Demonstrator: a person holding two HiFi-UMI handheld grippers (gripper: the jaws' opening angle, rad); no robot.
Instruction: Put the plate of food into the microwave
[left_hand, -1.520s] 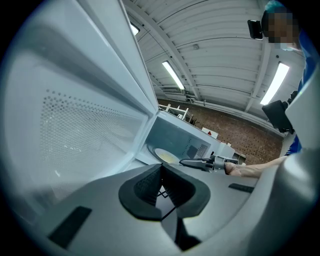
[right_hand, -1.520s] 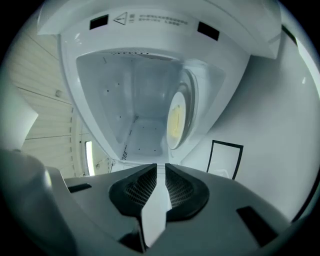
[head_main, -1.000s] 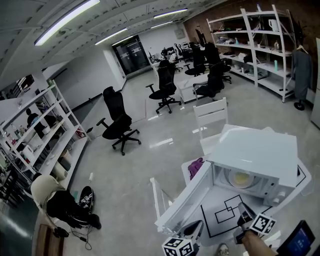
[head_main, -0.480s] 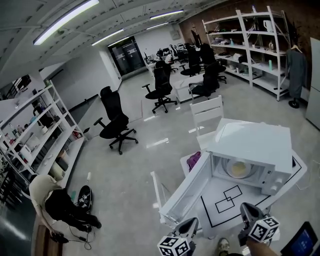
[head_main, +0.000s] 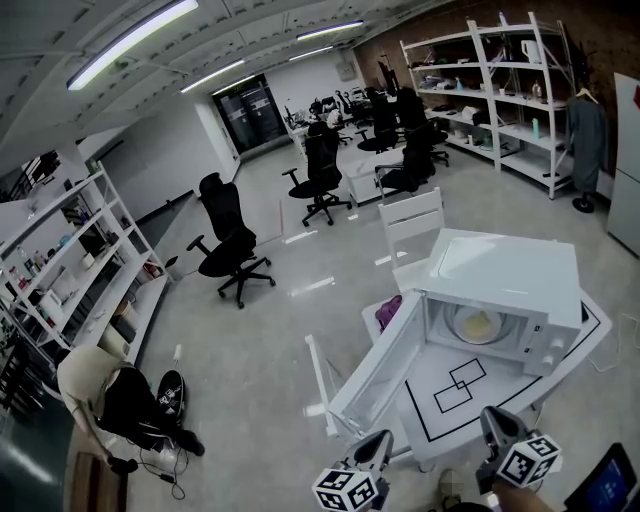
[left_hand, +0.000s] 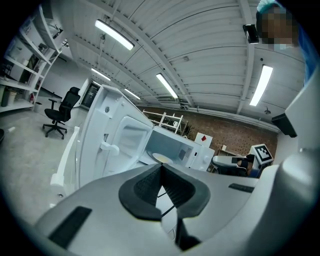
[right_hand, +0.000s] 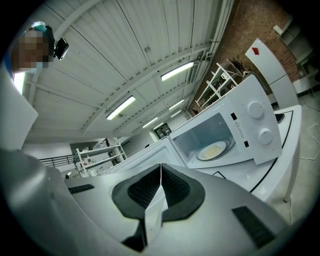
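The plate of food (head_main: 478, 324) sits inside the open microwave (head_main: 510, 270), at one o'clock from my grippers. I see the left gripper (head_main: 375, 450) and right gripper (head_main: 495, 425) with jaws clenched, empty.

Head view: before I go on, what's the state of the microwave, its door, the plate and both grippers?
microwave: upright, cavity exposed.
door: swung wide open.
plate of food: lying flat inside the microwave cavity.
left gripper: shut, nothing held.
right gripper: shut, nothing held.
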